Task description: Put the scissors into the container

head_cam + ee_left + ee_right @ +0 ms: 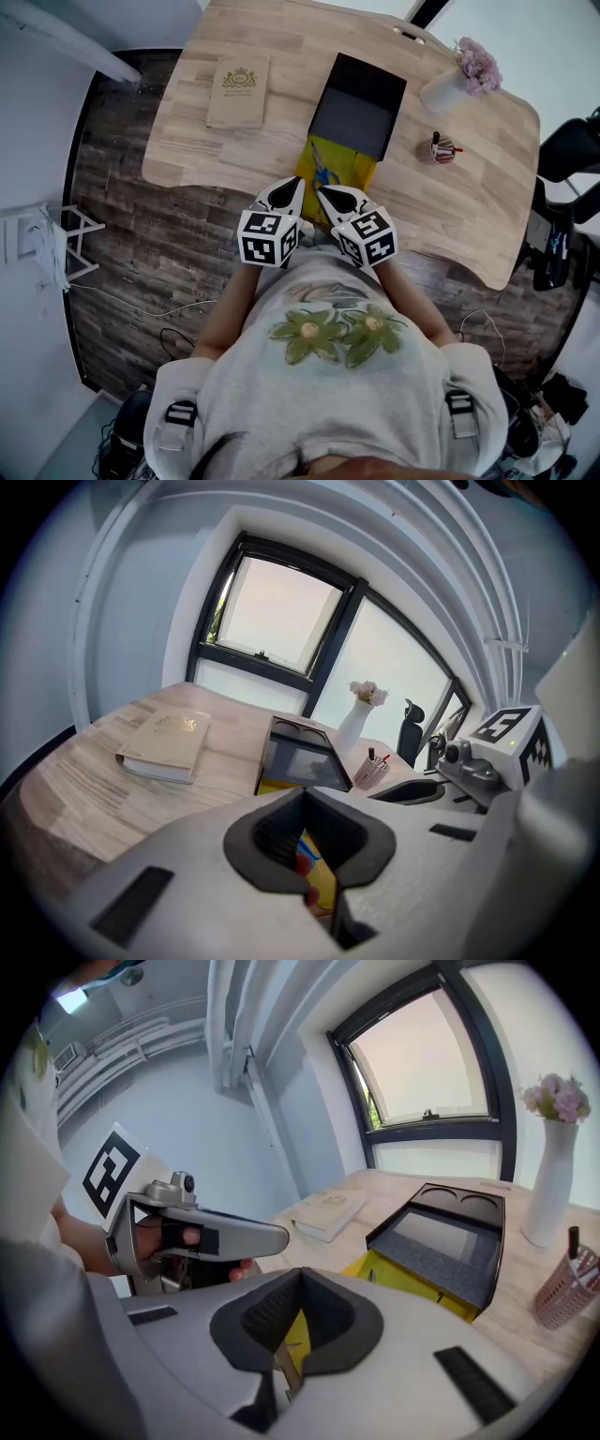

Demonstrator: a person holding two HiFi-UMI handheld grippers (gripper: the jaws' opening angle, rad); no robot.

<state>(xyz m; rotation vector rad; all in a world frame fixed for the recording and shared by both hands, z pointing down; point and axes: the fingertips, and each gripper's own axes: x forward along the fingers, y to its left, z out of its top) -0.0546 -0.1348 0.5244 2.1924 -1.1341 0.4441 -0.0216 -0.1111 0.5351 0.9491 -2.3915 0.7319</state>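
Observation:
Blue-handled scissors (pixel 323 167) lie on the yellow container (pixel 354 171), which sits at the near edge of the wooden table (pixel 187 141). A black box-shaped tray (pixel 358 105) covers the container's far part. Both grippers hover side by side just short of the container, over the table's front edge. My left gripper (pixel 296 183) has its jaws closed together with nothing in them; in the left gripper view a bit of yellow and blue shows through the hollow behind its tips. My right gripper (pixel 324 191) is likewise shut and empty, its tips meeting in the right gripper view (pixel 300 1273).
A beige book (pixel 238 90) lies at the table's far left. A white vase of pink flowers (pixel 459 82) and a mesh pen holder (pixel 441 148) stand at the right. An office chair (pixel 562 150) is beyond the right edge, cables lie on the floor.

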